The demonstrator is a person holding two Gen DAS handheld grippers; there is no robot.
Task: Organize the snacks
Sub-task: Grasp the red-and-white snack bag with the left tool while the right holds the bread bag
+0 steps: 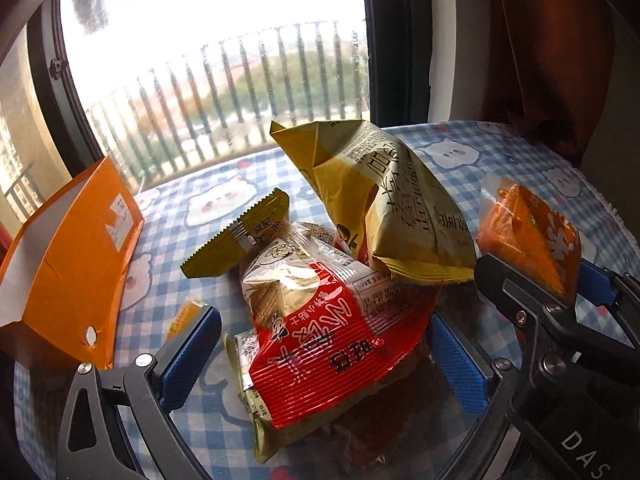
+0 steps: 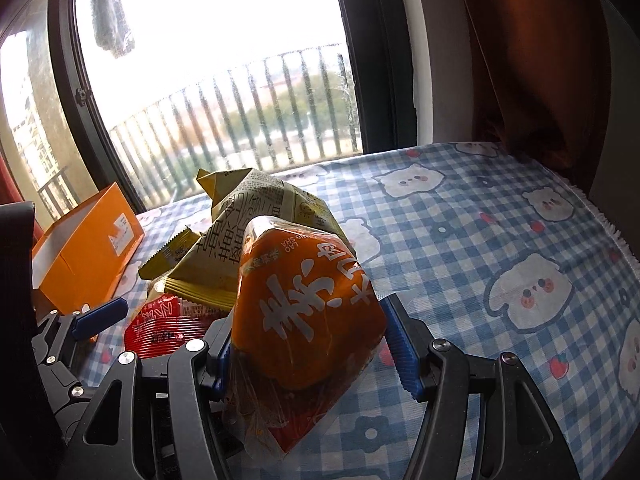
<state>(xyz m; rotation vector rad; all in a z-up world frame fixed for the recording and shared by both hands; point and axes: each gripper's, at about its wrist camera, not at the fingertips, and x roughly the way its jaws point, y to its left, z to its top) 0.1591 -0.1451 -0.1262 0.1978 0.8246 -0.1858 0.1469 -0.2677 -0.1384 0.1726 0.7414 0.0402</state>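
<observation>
An open orange box (image 1: 76,256) sits at the left of the desk (image 2: 500,216), which wears a blue checked cloth. The left tongs (image 1: 320,344) stand wide apart around a red snack packet (image 1: 324,328) in a heap with yellow packets (image 1: 400,204), their pads off it. Furthest right, the right tongs (image 2: 308,344) are half closed, gripping an orange wrapped snack (image 2: 308,304).

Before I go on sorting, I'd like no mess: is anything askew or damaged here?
Nothing looks torn or spilled. The snacks are an untidy heap: the yellow bag leans on the red packet, and the orange box sits tilted at the table's edge. The right gripper holds an orange packet.
</observation>
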